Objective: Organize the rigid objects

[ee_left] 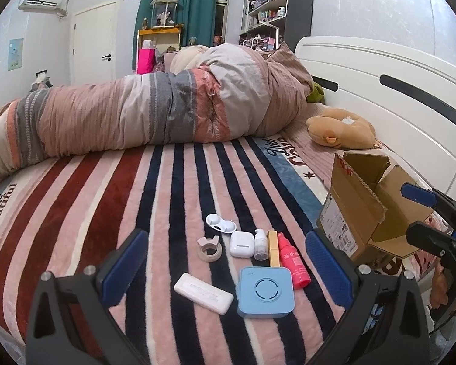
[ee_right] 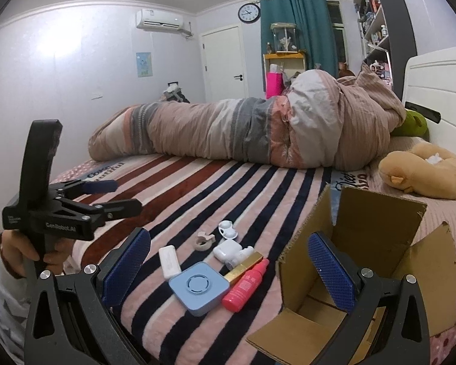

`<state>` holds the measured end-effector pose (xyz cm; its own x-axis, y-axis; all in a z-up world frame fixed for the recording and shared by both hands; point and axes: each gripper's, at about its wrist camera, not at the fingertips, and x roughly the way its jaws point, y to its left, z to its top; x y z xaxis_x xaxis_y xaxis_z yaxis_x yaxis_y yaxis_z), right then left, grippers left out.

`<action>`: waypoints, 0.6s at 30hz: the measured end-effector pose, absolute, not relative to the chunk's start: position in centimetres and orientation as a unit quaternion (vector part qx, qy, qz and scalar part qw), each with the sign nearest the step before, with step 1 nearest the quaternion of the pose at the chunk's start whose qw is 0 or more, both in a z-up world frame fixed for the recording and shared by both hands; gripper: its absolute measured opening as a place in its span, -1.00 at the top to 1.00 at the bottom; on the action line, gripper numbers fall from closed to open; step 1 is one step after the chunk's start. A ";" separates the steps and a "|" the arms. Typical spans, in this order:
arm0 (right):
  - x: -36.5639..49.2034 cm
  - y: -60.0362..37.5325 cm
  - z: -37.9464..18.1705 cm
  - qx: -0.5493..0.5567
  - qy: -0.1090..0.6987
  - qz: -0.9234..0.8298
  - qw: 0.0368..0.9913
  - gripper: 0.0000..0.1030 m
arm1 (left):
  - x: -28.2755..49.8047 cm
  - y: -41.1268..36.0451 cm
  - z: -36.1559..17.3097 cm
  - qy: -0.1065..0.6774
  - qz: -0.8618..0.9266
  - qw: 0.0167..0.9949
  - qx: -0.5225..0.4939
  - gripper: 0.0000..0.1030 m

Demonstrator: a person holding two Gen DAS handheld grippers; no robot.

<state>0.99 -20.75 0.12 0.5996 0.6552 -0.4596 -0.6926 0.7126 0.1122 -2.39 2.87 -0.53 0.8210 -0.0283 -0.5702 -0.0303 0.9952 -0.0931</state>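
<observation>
Left wrist view: the left claw is spread wide and empty above the striped blanket on the bed. Between its fingers lie the task's things in a tight cluster: a blue box, a white case beside it, a red bottle, a gold tube, a small clear bottle, an earbud case, a tape roll and a white holder. The carton stands open to the right, with the right claw beside it.

Right wrist view: the right claw is also spread and empty, one finger over the carton, whose bottom looks bare. The left claw hovers at the left, well apart from the cluster.

Risks, as I judge them: the bottles, tube and earbud case touch or nearly touch, so closing on one may nudge or drag a neighbour. The plush blanket gives under pressure, so flat pieces may sink and slip a pinch. The carton's raised flaps could catch a finger and tip it.
</observation>
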 end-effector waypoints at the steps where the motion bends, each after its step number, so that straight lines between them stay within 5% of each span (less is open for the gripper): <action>1: 1.1 -20.9 0.1 -0.037 0.242 0.376 0.894 -1.00 | -2.4 2.8 -0.5 0.299 0.000 0.953 -0.049 -0.99; 18: 1.3 -20.8 -0.3 -0.036 0.248 0.372 0.894 -1.00 | -2.9 3.0 -0.4 0.297 0.010 0.954 -0.048 -0.99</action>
